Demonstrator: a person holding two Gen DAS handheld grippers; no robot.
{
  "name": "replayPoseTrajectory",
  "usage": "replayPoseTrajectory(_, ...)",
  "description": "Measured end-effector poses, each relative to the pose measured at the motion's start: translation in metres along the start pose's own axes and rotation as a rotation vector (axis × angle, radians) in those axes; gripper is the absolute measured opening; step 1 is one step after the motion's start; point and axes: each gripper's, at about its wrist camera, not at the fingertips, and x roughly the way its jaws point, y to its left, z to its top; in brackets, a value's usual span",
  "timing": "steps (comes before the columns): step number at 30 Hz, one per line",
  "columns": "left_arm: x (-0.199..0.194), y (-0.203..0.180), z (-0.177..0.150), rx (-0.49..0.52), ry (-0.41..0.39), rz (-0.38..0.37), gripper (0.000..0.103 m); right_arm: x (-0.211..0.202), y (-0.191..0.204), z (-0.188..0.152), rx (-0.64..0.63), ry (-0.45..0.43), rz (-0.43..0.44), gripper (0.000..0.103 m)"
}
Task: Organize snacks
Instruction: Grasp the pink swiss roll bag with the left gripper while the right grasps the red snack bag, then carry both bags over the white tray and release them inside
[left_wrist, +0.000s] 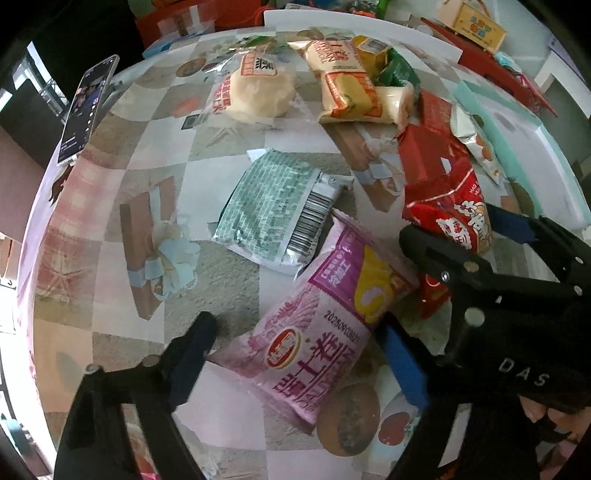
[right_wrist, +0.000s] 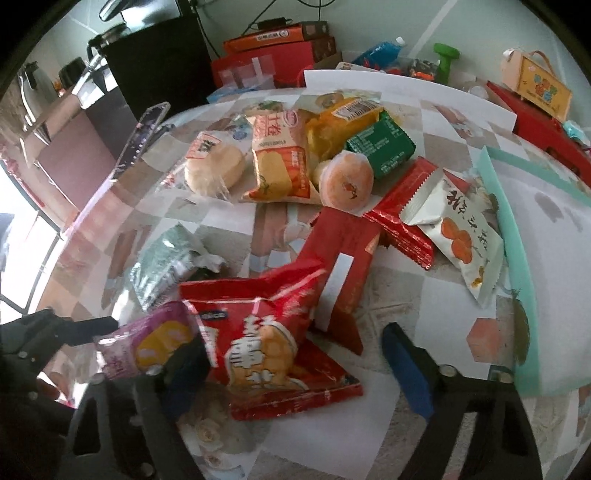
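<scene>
While both tools sit low over the patterned table (left_wrist: 229, 155), the left gripper (left_wrist: 299, 354) stands wide, its blue pads either side of the pink snack packet (left_wrist: 314, 332), apparently not yet pressing it. The right gripper (right_wrist: 295, 362) is likewise spread wide around the red snack bag (right_wrist: 266, 332), which overlaps the pink packet's edge. Both lie at the near end of the table, with the other snacks scattered beyond. Judgement: both are light, air-puffed film pouches, slick and crinkly, contents probably brittle. The best hold is likely across the flat body near the middle, with gentle closure; the crimped end seams may slip.
</scene>
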Motion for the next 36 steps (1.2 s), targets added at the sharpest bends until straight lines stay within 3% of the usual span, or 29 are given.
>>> replayPoseTrajectory(4,-0.003,0.003,0.001,0.003,-0.010,-0.022,0.074,-0.003,-0.001,-0.001,0.014,-0.002,0.018,0.055)
replayPoseTrajectory(10,-0.005,0.001,-0.004,0.017,-0.016,-0.050,0.065,-0.011,-0.007,-0.005,0.048,-0.008,0.030,0.045)
replayPoseTrajectory(26,-0.045,-0.024,-0.028,0.055,-0.056,-0.105,0.061,-0.047,-0.030,-0.015,0.136,-0.068,0.030,0.045)
replayPoseTrajectory(36,-0.098,-0.033,-0.021,0.074,-0.170,-0.148,0.061,-0.085,-0.049,-0.004,0.182,-0.157,-0.001,0.045)
